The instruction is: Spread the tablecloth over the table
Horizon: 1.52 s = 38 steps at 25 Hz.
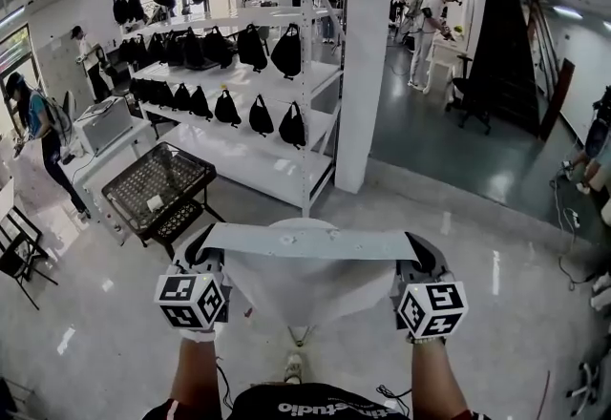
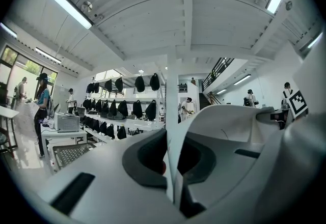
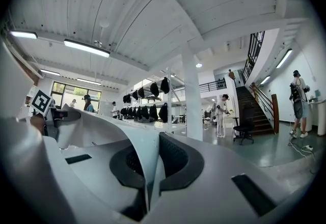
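Head view: tablecloth (image 1: 310, 265) above glossy floor (image 1: 477, 256), white shelving (image 1: 272, 165) with black bags (image 1: 260, 115)

The head view's lower edge cuts your left forearm (image 1: 196, 378) and right forearm (image 1: 431, 380); your tablecloth (image 1: 307, 267) hides the floor (image 1: 477, 246) beneath.

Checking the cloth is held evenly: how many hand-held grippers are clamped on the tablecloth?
2. The left hand-held gripper is shut on the tablecloth at its left upper corner, the right hand-held gripper at its right upper corner. No others are in view.
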Each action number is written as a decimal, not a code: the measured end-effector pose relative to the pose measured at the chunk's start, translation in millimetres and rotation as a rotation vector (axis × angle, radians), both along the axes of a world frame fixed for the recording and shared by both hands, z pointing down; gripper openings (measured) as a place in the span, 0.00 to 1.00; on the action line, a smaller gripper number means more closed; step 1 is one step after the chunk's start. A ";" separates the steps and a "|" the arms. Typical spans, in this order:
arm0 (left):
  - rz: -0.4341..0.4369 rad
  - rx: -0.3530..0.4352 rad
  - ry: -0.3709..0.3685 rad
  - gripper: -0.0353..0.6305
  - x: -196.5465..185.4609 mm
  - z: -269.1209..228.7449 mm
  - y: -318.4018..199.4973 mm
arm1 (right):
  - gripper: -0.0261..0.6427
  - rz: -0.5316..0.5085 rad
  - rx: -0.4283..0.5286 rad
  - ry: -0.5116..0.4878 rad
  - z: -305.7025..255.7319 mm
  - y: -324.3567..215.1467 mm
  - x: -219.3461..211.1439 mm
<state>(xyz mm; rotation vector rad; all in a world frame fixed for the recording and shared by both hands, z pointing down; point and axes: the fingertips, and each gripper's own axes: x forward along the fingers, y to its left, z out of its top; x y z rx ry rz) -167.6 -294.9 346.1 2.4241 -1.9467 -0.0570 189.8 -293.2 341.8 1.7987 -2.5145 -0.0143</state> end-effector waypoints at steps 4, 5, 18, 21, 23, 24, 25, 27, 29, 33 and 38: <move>0.008 0.003 0.003 0.08 -1.9 -5.7 -31.2 | 0.08 0.012 0.002 0.005 -5.5 -27.9 -1.8; 0.010 0.003 0.004 0.08 -3.2 -6.6 -39.1 | 0.08 0.015 0.002 0.008 -6.4 -34.6 -3.0; 0.033 0.029 0.007 0.08 -27.7 -21.2 -142.6 | 0.08 0.050 0.016 0.013 -15.4 -119.0 -28.0; 0.046 0.035 0.008 0.08 -29.5 -25.7 -163.0 | 0.08 0.068 0.021 0.013 -18.3 -136.2 -29.8; 0.055 0.037 0.011 0.08 -31.5 -28.2 -179.2 | 0.08 0.079 0.023 0.011 -20.5 -149.3 -31.9; 0.061 0.037 0.016 0.08 -32.9 -28.9 -188.2 | 0.08 0.084 0.024 0.012 -21.6 -156.5 -33.4; 0.068 0.035 0.022 0.08 -34.3 -29.0 -196.9 | 0.08 0.089 0.025 0.013 -22.4 -163.7 -35.1; 0.087 0.024 0.037 0.08 -36.8 -26.7 -211.8 | 0.08 0.097 0.023 0.015 -22.1 -176.4 -38.1; 0.104 0.011 0.042 0.08 -37.8 -23.9 -225.3 | 0.08 0.104 0.019 0.012 -20.9 -187.4 -39.5; 0.126 0.008 0.039 0.08 -35.6 -27.1 -258.6 | 0.08 0.121 0.023 0.015 -25.3 -213.7 -38.1; 0.171 0.012 0.074 0.08 -32.1 -31.3 -307.1 | 0.08 0.142 0.042 0.018 -29.7 -254.9 -34.9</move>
